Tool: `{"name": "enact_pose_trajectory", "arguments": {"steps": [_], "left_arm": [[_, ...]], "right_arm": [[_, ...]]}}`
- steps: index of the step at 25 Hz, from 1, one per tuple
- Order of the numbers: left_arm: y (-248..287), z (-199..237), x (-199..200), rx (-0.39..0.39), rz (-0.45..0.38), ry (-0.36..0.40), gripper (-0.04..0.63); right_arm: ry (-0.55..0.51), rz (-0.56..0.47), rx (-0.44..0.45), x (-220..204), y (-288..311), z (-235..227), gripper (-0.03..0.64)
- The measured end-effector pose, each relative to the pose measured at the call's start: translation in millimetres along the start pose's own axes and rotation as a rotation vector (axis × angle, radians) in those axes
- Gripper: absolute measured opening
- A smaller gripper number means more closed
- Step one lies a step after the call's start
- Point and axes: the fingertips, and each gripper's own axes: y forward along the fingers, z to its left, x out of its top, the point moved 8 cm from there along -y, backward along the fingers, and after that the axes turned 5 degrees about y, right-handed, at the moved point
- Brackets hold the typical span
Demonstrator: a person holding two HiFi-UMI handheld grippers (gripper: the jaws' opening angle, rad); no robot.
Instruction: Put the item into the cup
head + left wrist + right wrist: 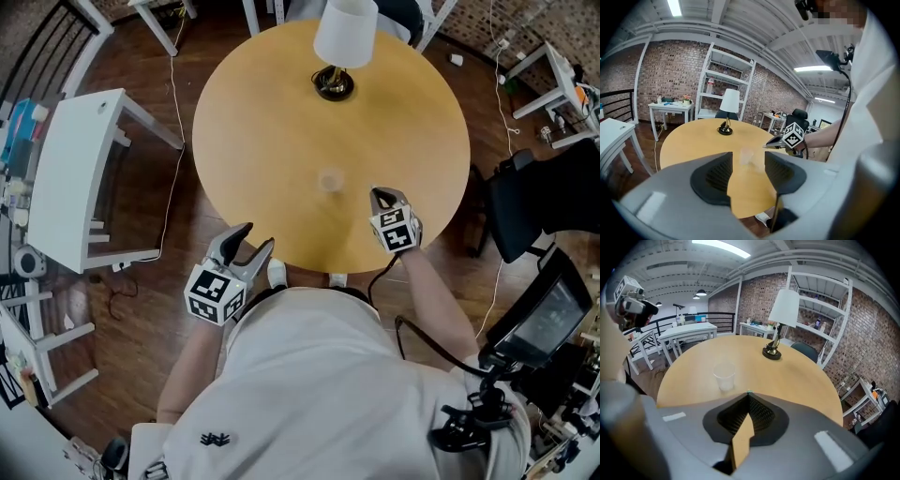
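Clear plastic cup (724,376) on round wooden table (262,112); I read right gripper (748,395) pinched together on a tiny greenish item (748,391), left gripper (748,161) jaws apart, gripping nothing

We look down on a round wooden table (281,141) bearing a white-shaded lamp (343,33), set on a dark wood floor (141,309). A white desk (80,169) stands to its left and a black chair (534,202) to its right. Brick walls (670,75), white shelving (729,76) and ceiling strip lights (674,7) surround us.

Bright, even; ceiling tube lights (722,245) overhead. Gripper views w/ heavy fisheye, dark corners.
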Motion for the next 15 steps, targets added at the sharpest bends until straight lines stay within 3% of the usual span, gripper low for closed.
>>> {"name": "enact_pose_trajectory", "arguments": {"steps": [7, 15], "left_arm": [[5.1, -1.0, 2.5, -0.02, -0.015, 0.001, 0.186], [-8.9, 6.3, -3.5, 0.029, -0.03, -0.029, 0.186]], "right_arm": [[-0.041, -0.077, 0.055, 43.8, -30.2, 17.7, 0.003], [-0.146, -0.105, 0.145, 82.5, -20.9, 47.9, 0.003]]}}
